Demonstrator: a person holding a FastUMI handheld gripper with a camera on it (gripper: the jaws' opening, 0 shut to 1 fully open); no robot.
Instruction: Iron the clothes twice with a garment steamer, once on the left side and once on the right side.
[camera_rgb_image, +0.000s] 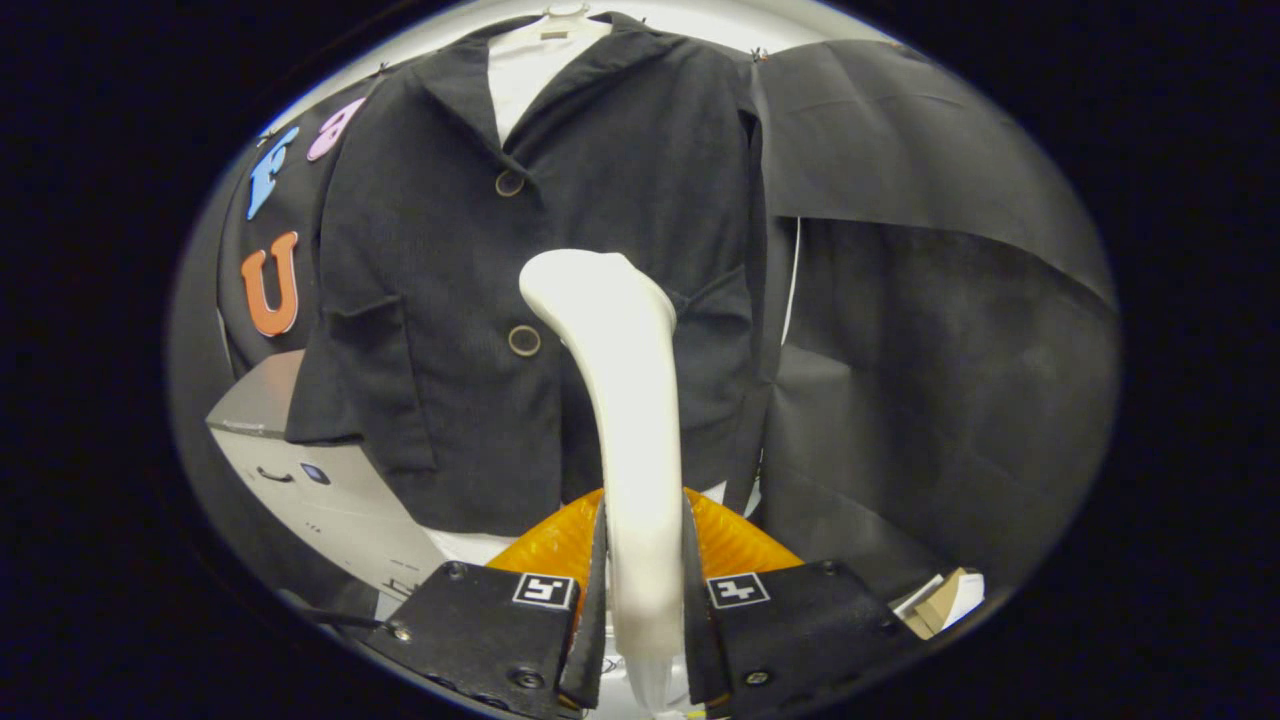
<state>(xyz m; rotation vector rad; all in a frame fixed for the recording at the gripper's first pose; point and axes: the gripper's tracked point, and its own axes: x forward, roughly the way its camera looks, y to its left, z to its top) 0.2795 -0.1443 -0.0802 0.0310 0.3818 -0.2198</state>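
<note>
A hand-held gripper (645, 570) clamps the white handle of a garment steamer (625, 400), both fingers pressed against its sides, as the head rises toward a dark button-front jacket (450, 300) hanging on a white hanger (560, 15) at 12 o'clock. The steamer's head sits just ahead of the jacket's lower button (523, 340) — near the centre placket rather than over either side panel; whether it touches the cloth cannot be told. An orange ribbed piece (560, 540) shows behind the fingers at 6 o'clock, a grey cabinet (300, 470) stands at 8 o'clock, and cardboard scraps (945, 600) lie at 4 o'clock. The risks, as judged: the smooth, tapered handle could slip or twist in the grip during a long stroke; the head could snag a button or the flapped pocket (365, 340) at 9 o'clock — dragging the loosely hung jacket off line and leaving one side unsteamed.
</note>
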